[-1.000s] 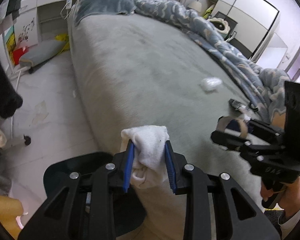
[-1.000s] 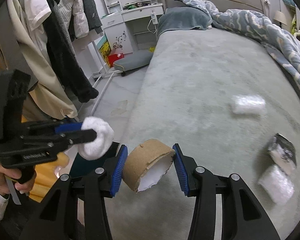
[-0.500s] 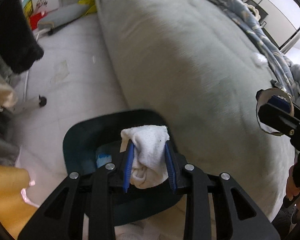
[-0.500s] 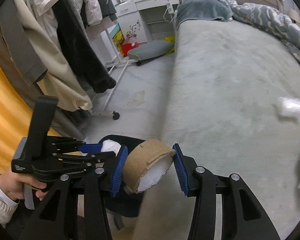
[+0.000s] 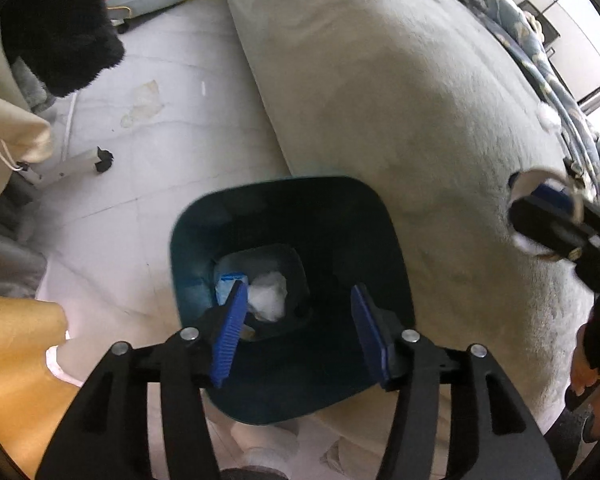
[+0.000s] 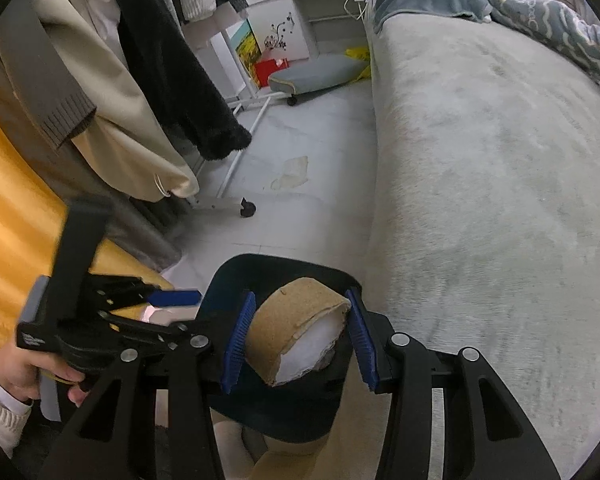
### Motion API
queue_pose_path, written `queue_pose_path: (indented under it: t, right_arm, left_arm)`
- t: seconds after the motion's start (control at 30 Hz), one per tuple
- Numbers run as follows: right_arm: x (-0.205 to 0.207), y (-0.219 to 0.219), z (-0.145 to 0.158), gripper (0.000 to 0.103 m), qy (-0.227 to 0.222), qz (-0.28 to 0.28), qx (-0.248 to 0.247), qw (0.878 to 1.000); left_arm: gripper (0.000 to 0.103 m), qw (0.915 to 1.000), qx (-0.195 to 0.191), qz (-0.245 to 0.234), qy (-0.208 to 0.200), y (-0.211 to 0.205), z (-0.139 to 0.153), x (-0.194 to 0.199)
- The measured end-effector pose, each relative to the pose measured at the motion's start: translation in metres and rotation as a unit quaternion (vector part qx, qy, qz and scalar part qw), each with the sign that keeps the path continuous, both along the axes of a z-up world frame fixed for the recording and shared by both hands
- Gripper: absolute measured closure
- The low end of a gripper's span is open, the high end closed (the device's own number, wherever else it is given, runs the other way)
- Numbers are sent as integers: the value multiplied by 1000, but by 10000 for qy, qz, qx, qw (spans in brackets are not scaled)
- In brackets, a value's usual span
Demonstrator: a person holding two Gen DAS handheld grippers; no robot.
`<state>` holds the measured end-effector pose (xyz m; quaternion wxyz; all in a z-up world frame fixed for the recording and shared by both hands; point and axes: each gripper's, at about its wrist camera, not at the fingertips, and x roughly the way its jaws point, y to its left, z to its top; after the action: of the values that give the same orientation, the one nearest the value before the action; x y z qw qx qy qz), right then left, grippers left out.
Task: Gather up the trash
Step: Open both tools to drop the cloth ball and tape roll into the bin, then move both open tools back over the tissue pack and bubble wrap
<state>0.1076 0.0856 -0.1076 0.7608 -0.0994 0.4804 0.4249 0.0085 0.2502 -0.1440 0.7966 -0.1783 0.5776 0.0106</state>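
Trash bin below downward-tilted left claw, just spread, empty; right claw pinching cardboard roll.

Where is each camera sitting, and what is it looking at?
Left wrist: on the left gripper, looking steeply down into the dark bin; its open blue fingers show, nothing between them.
Right wrist: on the right gripper, looking down and forward at the cardboard roll it grips, over the bin; the left hand shows.
Both see the bin, the bed and the other gripper.
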Motion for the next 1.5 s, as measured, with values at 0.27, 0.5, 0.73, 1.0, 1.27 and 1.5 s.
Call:
queue_pose_path:
  t: [0.27,0.5,0.73,1.0,1.27,1.5]
  right_arm:
    - [-12,24,-27,56,141,236,-360,9990]
    - [-18,40,-56,56,339,335,-679,9966]
    - [-27,54,-82,56,422,483,-1083,9921]
    - [-37,64,-91,50,410,674,-1297,9884]
    - [-35,60,-75,38,211,583,-1234,9904]
    - [-24,36,-28,38,-196,156,-622,9977]
  left_arm:
    - [44,9965,250,291,-738,24,35,-12]
    - [48,9881,335,559,-1392,46,59,-19]
    - [60,9801,376,561,-1868,50,80,-25]
    - [68,9727,427,556,-2214,51,98,-29]
    - [69,9654,396,555,-2517,43,128,-24]
    - [69,9568,419,430,-2846,25,154,-22]
